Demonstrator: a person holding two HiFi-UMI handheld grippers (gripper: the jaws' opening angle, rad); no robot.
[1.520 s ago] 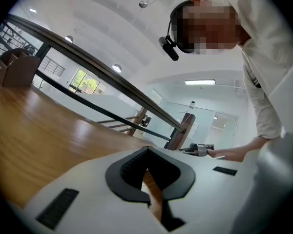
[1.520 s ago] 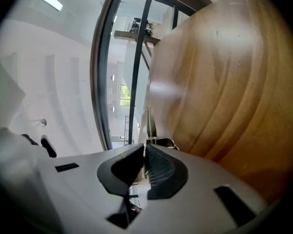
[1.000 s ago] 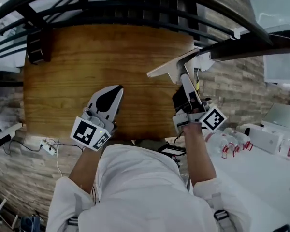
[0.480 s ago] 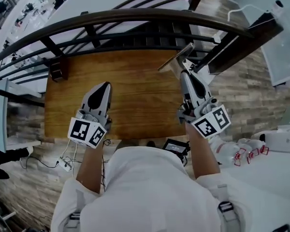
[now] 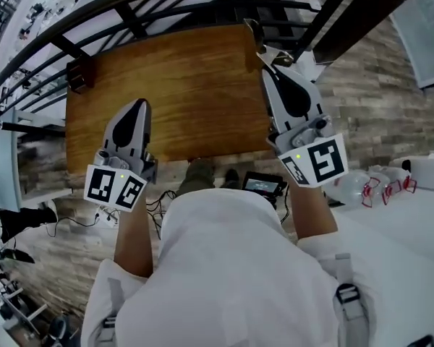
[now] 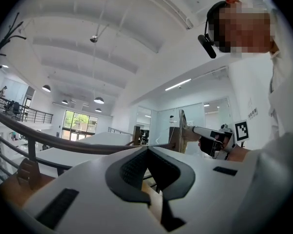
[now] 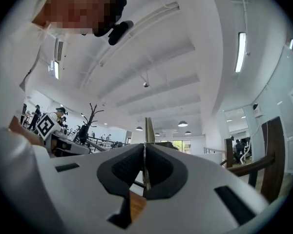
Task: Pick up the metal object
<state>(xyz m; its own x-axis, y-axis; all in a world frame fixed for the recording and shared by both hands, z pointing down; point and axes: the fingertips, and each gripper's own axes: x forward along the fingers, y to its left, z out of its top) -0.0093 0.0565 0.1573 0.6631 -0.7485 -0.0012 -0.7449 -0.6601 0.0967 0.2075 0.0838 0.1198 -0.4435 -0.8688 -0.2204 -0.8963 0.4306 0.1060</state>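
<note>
While clamped tight on a thin flat grey metal plate [image 7: 149, 126], grips it edge-on between the black pads [image 7: 127, 168] of the right gripper [image 5: 265, 55], over the far right corner of the brown wooden table [image 5: 188, 85]; holds left gripper [image 5: 138, 105] closed on nothing alongside.

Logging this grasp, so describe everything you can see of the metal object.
The metal object is a thin, flat plate, dull and greyish. It stands upright, edge-on in the right gripper view, its top sticking out past the tips of the right gripper, whose jaws are shut on its lower part. Nothing else touches it; it hangs clear of the wooden table.
</note>
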